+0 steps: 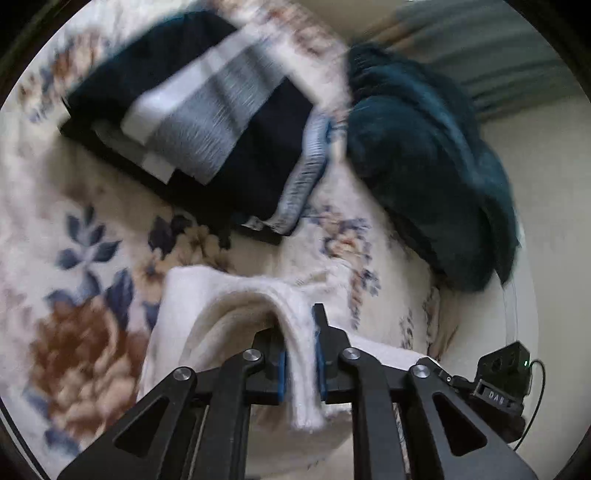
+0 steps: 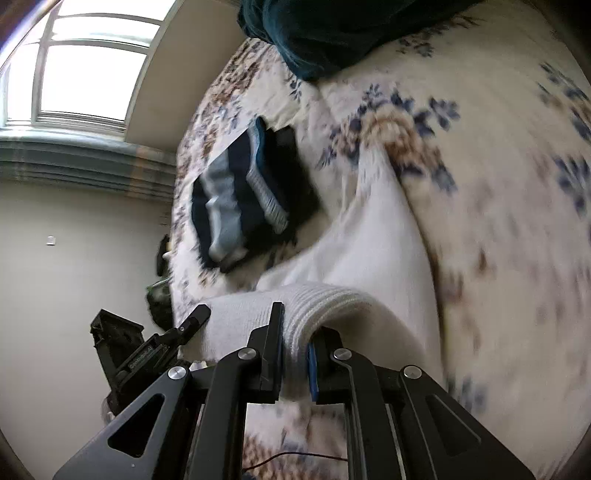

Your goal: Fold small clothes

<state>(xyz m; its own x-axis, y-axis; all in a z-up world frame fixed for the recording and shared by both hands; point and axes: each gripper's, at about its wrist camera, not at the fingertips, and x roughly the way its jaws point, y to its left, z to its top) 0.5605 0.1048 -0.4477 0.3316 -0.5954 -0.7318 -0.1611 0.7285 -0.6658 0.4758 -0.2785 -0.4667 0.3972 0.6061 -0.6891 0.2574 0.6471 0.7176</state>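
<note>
A white knitted garment (image 1: 221, 295) hangs lifted over a floral bedspread (image 1: 74, 332). My left gripper (image 1: 295, 328) is shut on a doubled fold of it, the cloth squeezed between the blue pads. In the right wrist view the same white garment (image 2: 369, 251) stretches away over the bedspread (image 2: 498, 166). My right gripper (image 2: 299, 321) is shut on its ribbed edge. One of the left gripper's fingers (image 2: 194, 319) shows at the cloth's left end. Both views are blurred by motion.
A stack of folded dark and grey-striped clothes (image 1: 207, 122) (image 2: 240, 195) lies on the bed beyond the white garment. A teal fleece heap (image 1: 424, 166) (image 2: 325, 29) lies near the bed's edge. A window (image 2: 85, 62) and a pale wall stand to the left.
</note>
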